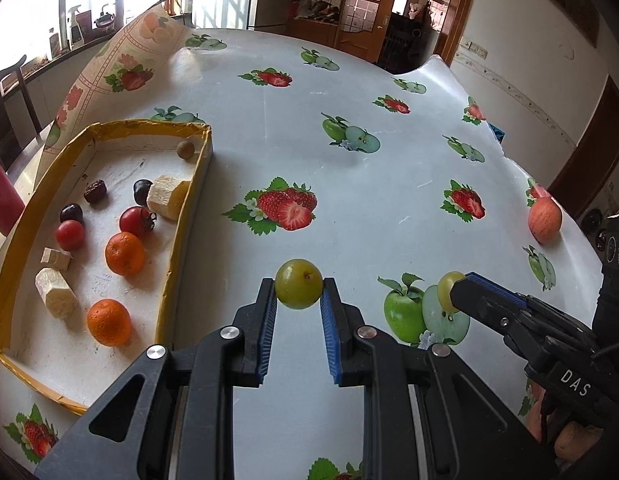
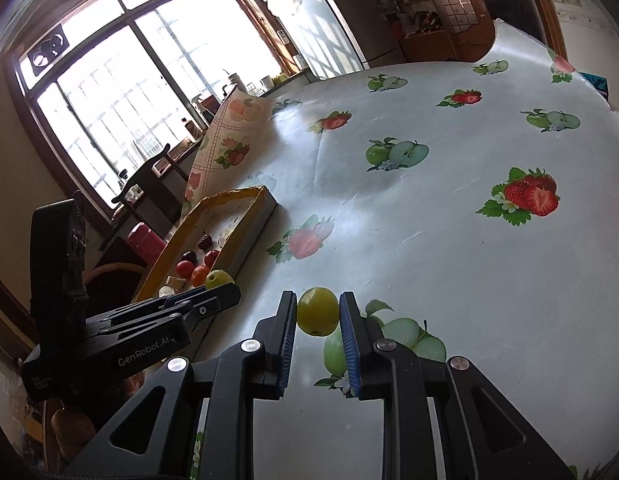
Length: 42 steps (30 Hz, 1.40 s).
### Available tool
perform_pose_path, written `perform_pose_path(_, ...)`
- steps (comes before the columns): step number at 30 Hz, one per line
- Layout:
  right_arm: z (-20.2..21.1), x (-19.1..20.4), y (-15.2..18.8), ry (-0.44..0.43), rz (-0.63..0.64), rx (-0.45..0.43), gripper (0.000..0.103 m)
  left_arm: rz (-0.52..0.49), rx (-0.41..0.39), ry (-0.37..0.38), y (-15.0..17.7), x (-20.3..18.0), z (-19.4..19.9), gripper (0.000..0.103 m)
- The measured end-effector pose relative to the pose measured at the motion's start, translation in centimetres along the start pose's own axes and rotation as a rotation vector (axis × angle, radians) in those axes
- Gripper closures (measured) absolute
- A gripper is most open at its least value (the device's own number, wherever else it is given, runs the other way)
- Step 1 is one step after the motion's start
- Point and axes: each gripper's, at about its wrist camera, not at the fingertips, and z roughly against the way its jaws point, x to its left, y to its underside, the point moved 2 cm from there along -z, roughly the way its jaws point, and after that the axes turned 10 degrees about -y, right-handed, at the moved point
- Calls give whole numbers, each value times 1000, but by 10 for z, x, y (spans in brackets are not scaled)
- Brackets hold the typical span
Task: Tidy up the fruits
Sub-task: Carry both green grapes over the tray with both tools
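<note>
My left gripper is shut on a green grape, held just above the table, right of the yellow-rimmed tray. My right gripper is shut on a second, yellow-green grape; it also shows in the left wrist view, with the right gripper beside it. The left gripper and its grape show in the right wrist view. The tray holds two oranges, cherry tomatoes, dark fruits, a brown round fruit and pale chunks.
A red apple lies near the table's right edge. The tablecloth bears printed strawberries and apples and curls up at the far left. A red cup stands left of the tray. A chair and window sill lie beyond.
</note>
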Motion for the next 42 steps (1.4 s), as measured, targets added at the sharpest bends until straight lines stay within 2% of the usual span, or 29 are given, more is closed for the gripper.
perform_pose_path(11,-22,32,22,-31,49,62,81,62,-8,-25,20,43,15,83)
perform_pose_path(27,-50,83,33,-94,131,131,81,164,-20,-75,36,113,32,83)
perform_pose_path(37,-86,130,22,-157,206,164,81,227,-18,-109,37,159,34,83)
perform_pose_path(42,-115,148,16,-177,227,193,81,247,-2,-100,39,175,30,83)
